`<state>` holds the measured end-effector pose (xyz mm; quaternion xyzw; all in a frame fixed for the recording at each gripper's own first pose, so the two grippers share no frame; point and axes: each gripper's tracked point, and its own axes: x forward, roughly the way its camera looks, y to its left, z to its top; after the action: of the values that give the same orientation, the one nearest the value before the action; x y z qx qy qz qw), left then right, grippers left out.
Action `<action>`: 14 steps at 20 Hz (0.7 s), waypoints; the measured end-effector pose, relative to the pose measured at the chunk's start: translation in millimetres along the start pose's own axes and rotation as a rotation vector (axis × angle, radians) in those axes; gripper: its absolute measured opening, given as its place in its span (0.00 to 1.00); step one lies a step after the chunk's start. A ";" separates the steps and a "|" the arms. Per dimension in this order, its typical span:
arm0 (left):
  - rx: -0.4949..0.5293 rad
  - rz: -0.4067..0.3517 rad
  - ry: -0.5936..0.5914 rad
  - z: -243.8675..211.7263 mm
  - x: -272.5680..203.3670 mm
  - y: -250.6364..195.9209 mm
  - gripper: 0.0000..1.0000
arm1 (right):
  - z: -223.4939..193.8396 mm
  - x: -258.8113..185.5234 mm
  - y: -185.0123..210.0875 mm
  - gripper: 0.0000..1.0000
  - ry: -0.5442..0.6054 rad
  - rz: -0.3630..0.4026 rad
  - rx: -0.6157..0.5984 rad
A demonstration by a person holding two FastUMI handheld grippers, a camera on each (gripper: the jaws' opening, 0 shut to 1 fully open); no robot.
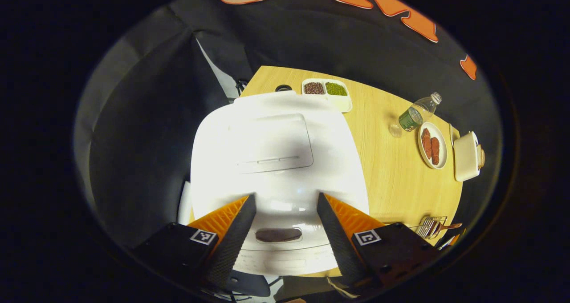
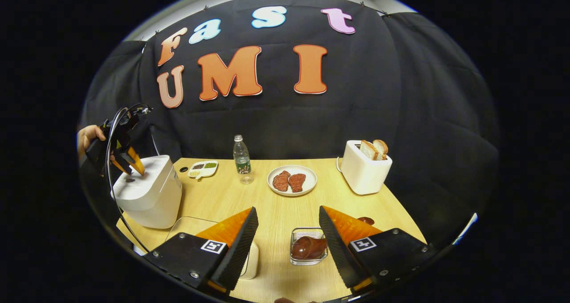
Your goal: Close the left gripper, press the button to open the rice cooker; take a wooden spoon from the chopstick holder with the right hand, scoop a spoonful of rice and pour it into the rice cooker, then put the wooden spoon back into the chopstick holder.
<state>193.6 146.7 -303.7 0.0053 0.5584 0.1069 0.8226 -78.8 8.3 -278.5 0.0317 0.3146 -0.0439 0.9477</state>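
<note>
The white rice cooker (image 1: 271, 160) stands with its lid down at the table's left end, directly under my left gripper (image 1: 286, 197). That gripper is open, and its fingers straddle the dark oval button (image 1: 278, 235) on the cooker's front without touching it. In the right gripper view a hand (image 2: 87, 136) holds the left gripper (image 2: 127, 157) over the cooker (image 2: 149, 191). My right gripper (image 2: 287, 209) is open and holds nothing, hovering just above a clear chopstick holder (image 2: 295, 258) in which the wooden spoon (image 2: 308, 247) lies. A white container (image 2: 252, 260) peeks out behind the right gripper's left finger.
On the wooden table (image 2: 267, 209) stand a bean tray (image 2: 202, 168), a water bottle (image 2: 242, 158), a plate of meat (image 2: 291, 180) and a toaster with bread (image 2: 365, 167). A clear flat tray (image 2: 189, 225) lies beside the cooker. The chopstick holder (image 1: 431, 226) sits near the table edge.
</note>
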 end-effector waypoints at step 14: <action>0.116 -0.083 -0.832 24.0 -231.7 -28.7 0.96 | 151.4 -14.9 76.7 0.86 -0.370 0.165 -0.103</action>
<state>138.7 79.1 -85.8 0.0720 0.1838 0.0309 0.9798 7.1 72.2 -146.0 0.0003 0.1331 0.0447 0.9901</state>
